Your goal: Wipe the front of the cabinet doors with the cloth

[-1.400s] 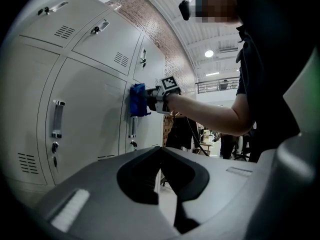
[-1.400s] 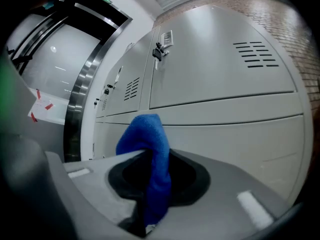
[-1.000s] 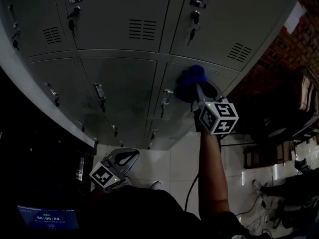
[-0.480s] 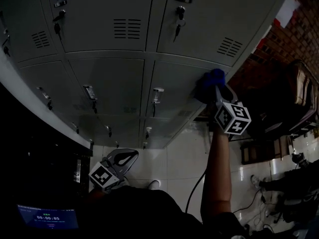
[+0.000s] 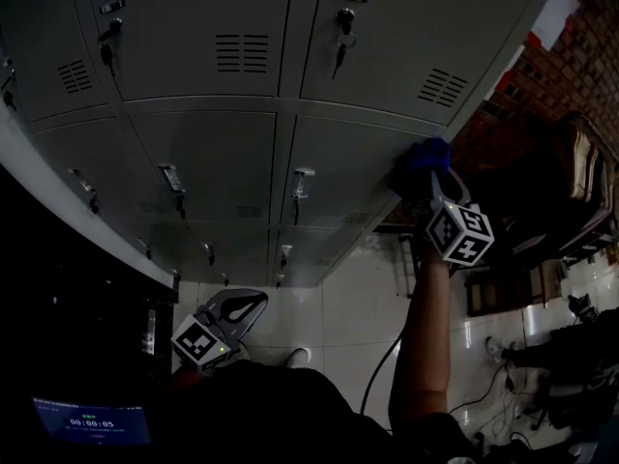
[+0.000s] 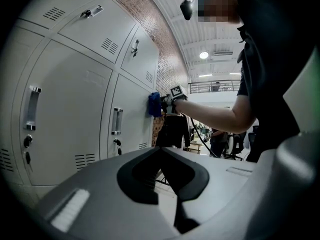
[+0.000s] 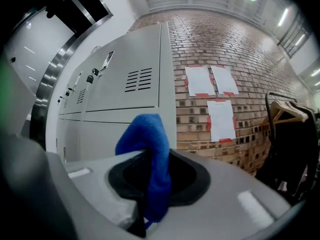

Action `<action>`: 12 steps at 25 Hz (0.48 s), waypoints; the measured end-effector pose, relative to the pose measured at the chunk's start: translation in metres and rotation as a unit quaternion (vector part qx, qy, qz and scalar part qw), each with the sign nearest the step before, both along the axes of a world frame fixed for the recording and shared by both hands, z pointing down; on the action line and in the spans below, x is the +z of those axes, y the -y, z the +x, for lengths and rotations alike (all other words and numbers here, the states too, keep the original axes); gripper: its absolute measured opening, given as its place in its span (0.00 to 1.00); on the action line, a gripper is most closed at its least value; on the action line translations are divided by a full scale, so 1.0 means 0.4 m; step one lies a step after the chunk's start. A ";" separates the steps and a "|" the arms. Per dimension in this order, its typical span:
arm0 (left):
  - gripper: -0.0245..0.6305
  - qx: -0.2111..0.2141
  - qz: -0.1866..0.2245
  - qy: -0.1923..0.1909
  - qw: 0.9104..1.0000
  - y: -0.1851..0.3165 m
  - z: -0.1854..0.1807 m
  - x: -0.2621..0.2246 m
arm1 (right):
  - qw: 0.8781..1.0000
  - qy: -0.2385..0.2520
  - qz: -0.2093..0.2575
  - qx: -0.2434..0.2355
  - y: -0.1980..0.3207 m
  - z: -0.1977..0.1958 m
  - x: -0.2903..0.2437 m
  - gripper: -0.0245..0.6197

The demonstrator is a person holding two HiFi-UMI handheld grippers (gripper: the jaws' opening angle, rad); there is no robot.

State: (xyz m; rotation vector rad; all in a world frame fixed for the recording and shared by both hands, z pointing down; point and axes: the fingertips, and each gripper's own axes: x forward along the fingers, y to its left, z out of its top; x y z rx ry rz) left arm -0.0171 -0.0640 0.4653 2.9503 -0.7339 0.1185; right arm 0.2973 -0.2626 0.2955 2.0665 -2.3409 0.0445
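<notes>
While my right tongs (image 7: 152, 170) pinch the bunched-up blue cloth (image 7: 149, 138) against the right edge of the grey cabinet door (image 5: 338, 158), my left tongs (image 6: 165, 173) sit low, pressed together, empty.

A locker area in a large, brick-walled industrial hall.

A bank of grey metal cabinet doors (image 5: 222, 153) stands in stacked rows, each door with vent slits (image 5: 242, 53), a recessed handle (image 5: 303, 182) and a key (image 5: 340, 51) hanging in its lock, as in a staff changing room. The bank ends at a bare brick wall (image 7: 210, 44) with paper sheets (image 7: 220, 120) taped to it, and a clothes rack (image 7: 287, 111) with hangers stands beside the wall. Underfoot is a glossy, pale tiled floor (image 5: 338, 307). Overhead, a high ribbed ceiling (image 6: 200, 29) carries round lamps (image 6: 203, 55), and a railed upper gallery (image 6: 210, 86) crosses the far end.
</notes>
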 end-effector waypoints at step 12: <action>0.04 -0.008 0.000 -0.002 1.000 -0.014 -0.038 0.001 | 0.993 0.004 0.005 -0.117 -0.049 -0.328 0.040 0.14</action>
